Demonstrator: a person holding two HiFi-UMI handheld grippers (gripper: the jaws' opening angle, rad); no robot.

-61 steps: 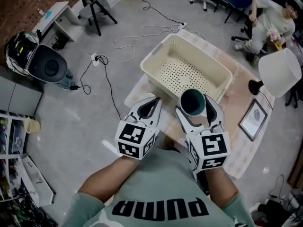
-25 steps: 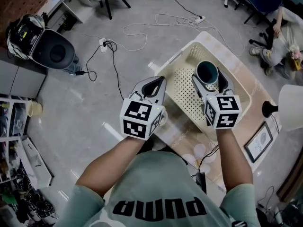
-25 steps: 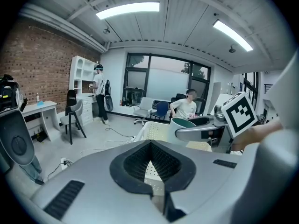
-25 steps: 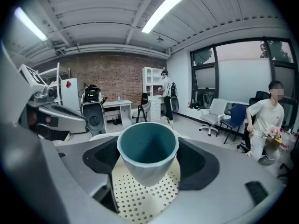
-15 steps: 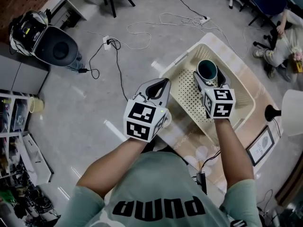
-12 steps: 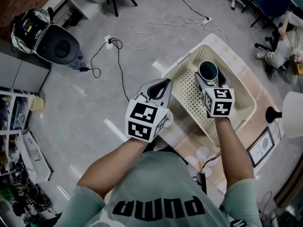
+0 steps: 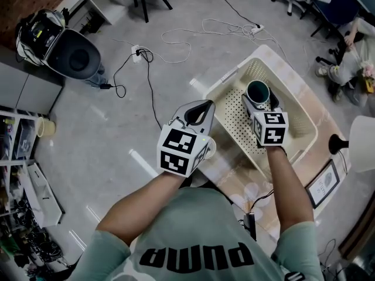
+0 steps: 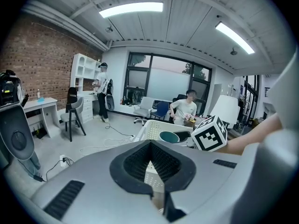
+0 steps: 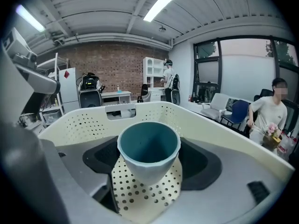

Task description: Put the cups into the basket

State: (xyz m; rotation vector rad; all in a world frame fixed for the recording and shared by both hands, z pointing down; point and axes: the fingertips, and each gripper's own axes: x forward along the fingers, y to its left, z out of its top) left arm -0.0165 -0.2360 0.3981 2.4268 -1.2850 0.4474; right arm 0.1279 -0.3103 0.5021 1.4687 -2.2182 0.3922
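Cup (image 9: 148, 150), teal, sits clamped btwn the two jaws of the right tongs (image 7: 258, 96), mouth up and roughly upright. It hangs inside the basket (image 7: 233, 76), a cream plastic one w/ holes in floor and walls. In the right gripper view the dotted floor shows under the cup's base; can't tell if the base touches it. That view faces the basket wall w/ the handle slot. From the head view the cup is in the basket's far part, closer to the left wall than the right.

Left tongs (image 7: 198, 111) are closed, tips together, nothing btwn them. Through the loop of their pads the left gripper view shows only a bit of the basket's wall. They hover outside the basket, just beside its left wall, apart from the right tongs.

Basket stands on the table (image 7: 232, 172), which has a pale flowered top. Also on it, right of the basket: picture frame (image 7: 321, 184) and lamp (image 7: 364, 144) w/ white shade. Floor (image 7: 117, 133) is grey, w/ cables (image 7: 176, 38) trailing and a black round machine (image 7: 75, 56) at upper left. Seated person (image 8: 187, 108) shows beyond the basket in the left gripper view; a standing person (image 8: 102, 90) is by white shelves.
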